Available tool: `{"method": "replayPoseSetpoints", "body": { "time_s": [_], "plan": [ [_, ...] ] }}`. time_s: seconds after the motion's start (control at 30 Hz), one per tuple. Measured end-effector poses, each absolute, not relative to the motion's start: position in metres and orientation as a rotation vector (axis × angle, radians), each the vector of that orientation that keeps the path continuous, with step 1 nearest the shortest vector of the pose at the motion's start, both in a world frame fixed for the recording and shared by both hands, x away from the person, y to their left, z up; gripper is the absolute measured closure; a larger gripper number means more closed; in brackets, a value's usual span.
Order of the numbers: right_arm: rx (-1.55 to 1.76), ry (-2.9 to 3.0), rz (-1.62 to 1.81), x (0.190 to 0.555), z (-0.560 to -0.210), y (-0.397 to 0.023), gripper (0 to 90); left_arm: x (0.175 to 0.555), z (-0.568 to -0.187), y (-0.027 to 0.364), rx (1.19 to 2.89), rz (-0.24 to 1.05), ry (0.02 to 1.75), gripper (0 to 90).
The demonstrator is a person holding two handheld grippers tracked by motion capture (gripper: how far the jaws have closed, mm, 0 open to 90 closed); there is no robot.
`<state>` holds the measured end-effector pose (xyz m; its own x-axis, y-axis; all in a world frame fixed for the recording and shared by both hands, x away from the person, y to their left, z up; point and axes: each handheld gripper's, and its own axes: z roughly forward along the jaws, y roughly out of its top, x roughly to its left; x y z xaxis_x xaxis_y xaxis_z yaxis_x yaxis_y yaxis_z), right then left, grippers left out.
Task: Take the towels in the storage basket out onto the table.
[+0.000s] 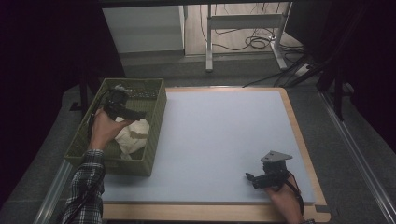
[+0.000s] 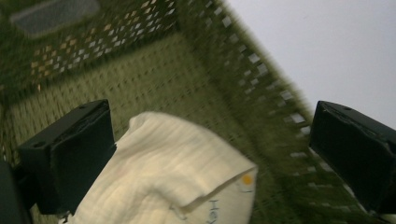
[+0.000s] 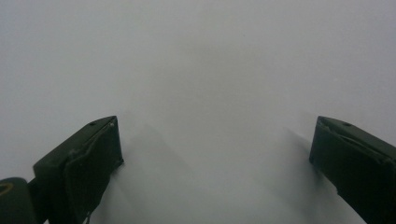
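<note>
We hold our left tool (image 2: 205, 154) wide open and empty over a cream cloth (image 1: 133, 134) crumpled in the green basket (image 1: 156, 122) at the worktop's (image 1: 219, 135) left edge, while our right tool (image 1: 256, 179), jaws also spread and empty, rests near the front right corner. The cloth looks soft and ribbed, with a printed label. One jaw sits outside the basket wall, so closing could snag the mesh instead of fabric.

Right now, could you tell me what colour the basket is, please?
Olive green; the basket shows best in the left gripper view.
</note>
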<state>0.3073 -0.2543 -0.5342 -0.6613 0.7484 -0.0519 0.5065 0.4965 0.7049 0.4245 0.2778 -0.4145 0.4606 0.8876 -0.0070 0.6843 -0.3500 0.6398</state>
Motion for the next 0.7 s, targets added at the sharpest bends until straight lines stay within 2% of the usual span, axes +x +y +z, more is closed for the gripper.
{"method": "replayPoseSetpoints", "body": {
  "time_s": [0.33,0.7],
  "plan": [
    [1.048,2.393,0.957,0.307,-0.534,-0.254,2.2,0.447,-0.455,0.291,2.226,0.404,1.433,0.9],
    [1.049,2.392,0.958,0.307,-0.534,-0.254,2.2,0.47,-0.49,0.299,2.33,0.256,1.633,0.8]
  ]
}}
